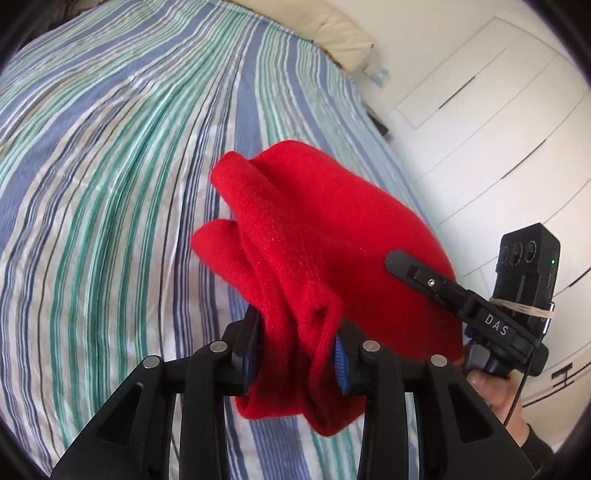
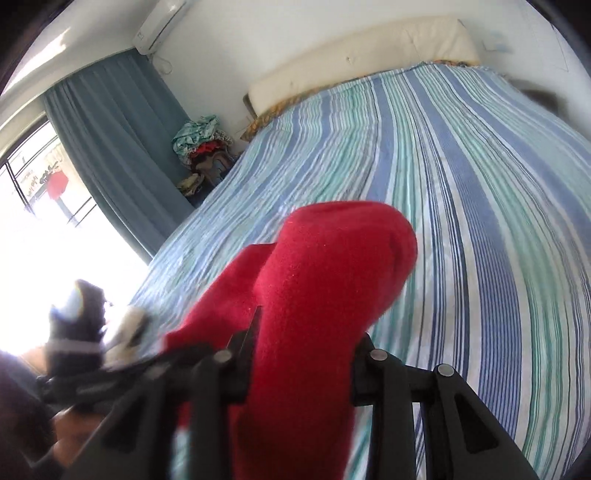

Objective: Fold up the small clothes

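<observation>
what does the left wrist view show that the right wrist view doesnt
Only the left wrist view shows the white wardrobe doors and the right gripper seen from outside. Only the right wrist view shows the blue curtain, window and air conditioner. Both show the red garment clamped above the striped bedsheet and the headboard.

Garment (image 1: 332, 236) solid red; grippers (image 1: 299, 354) black with blue pads (image 1: 340, 363). Sheet (image 1: 110, 166) striped blue, green, white, thin dark lines. Curtain (image 2: 114, 140) grey-blue, headboard (image 2: 362, 48) cream, wardrobe (image 1: 498, 110) white.
</observation>
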A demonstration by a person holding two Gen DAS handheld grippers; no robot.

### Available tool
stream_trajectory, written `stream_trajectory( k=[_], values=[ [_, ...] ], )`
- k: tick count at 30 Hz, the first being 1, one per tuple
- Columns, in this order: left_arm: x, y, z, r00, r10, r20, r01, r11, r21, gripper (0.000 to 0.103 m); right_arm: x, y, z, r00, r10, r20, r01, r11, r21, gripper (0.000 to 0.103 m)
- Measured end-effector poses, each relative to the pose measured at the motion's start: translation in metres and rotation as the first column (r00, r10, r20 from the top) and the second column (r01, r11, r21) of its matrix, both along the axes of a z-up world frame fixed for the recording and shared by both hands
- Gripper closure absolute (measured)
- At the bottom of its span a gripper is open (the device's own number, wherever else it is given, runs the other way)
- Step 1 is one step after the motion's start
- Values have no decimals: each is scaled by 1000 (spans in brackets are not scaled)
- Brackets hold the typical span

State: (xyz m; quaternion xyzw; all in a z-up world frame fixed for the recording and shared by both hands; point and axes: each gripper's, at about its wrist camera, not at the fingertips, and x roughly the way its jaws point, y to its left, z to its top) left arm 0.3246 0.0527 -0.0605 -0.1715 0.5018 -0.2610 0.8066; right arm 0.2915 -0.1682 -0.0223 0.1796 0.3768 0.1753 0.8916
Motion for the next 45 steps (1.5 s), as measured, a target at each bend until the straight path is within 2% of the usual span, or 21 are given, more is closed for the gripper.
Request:
stream_trajectory(
  k=[2, 3, 4, 5, 6, 7, 8, 9, 13, 17, 21, 26, 30, 33, 35, 37, 41, 45],
  values=[
    [-21, -5, -31, 999, -5, -36, 11, 989, 147, 69, -9, -6, -34, 995, -20, -99, 15, 999, -48, 55],
    [-38, -4, -39, 1000, -4, -21, 8, 976, 218, 69, -18, -9, -55, 986, -34, -162, 21, 996, -81, 47],
    [-57, -1, -40, 1000, -4, 9, 2, 966, 260, 63, -30, -13, -71, 977, -51, -206, 27, 993, -114, 44],
    [-76, 3, -39, 999, -7, 38, -4, 959, 284, 46, -47, -15, -81, 973, -62, -222, 31, 989, -143, 44],
    [-94, 7, -36, 998, -4, 69, -17, 950, 311, 33, -64, -18, -86, 974, -65, -218, 29, 986, -167, 40],
    [-109, 11, -31, 995, 6, 104, -41, 939, 342, 12, -84, -19, -87, 976, -67, -208, 26, 981, -192, 31],
    [-123, 13, -24, 990, 15, 143, -68, 927, 369, 6, -104, -19, -85, 978, -73, -198, 29, 975, -219, 26],
    [-136, 14, -18, 984, 16, 180, -87, 916, 391, 6, -119, -19, -83, 979, -78, -188, 32, 971, -238, 20],
    [-163, 10, 3, 971, 61, 233, -171, 855, 489, 5, -168, -9, -67, 980, -84, -182, 27, 954, -299, 15],
    [-179, 14, 23, 962, 142, 234, -246, 824, 511, 5, -197, -1, -50, 980, -98, -174, 40, 950, -311, 14],
    [-191, 21, 32, 948, 204, 246, -307, 793, 526, 5, -209, 9, -38, 977, -117, -179, 48, 936, -350, 14],
    [-195, 22, 34, 946, 231, 225, -320, 759, 566, 5, -219, 15, -26, 979, -110, -170, 29, 908, -417, 13],
    [-202, 19, 37, 958, 204, 203, -285, 758, 587, 5, -226, 22, -18, 982, -97, -160, 14, 889, -457, 12],
    [-203, 18, 38, 964, 188, 189, -266, 748, 608, 5, -230, 28, -13, 984, -79, -160, -6, 882, -472, 6],
    [-204, 19, 38, 969, 184, 165, -247, 756, 607, 5, -232, 31, -11, 983, -68, -170, -21, 881, -473, 5],
    [-204, 21, 38, 973, 182, 143, -232, 762, 605, 5, -233, 34, -10, 981, -58, -187, -39, 878, -476, 0],
    [-209, 18, 39, 977, 164, 134, -212, 748, 629, 5, -236, 35, -8, 976, -44, -212, -62, 882, -467, 0],
    [-213, 15, 48, 978, 146, 146, -205, 762, 614, 5, -239, 34, -3, 974, -48, -221, -60, 887, -457, 0]
  ],
)
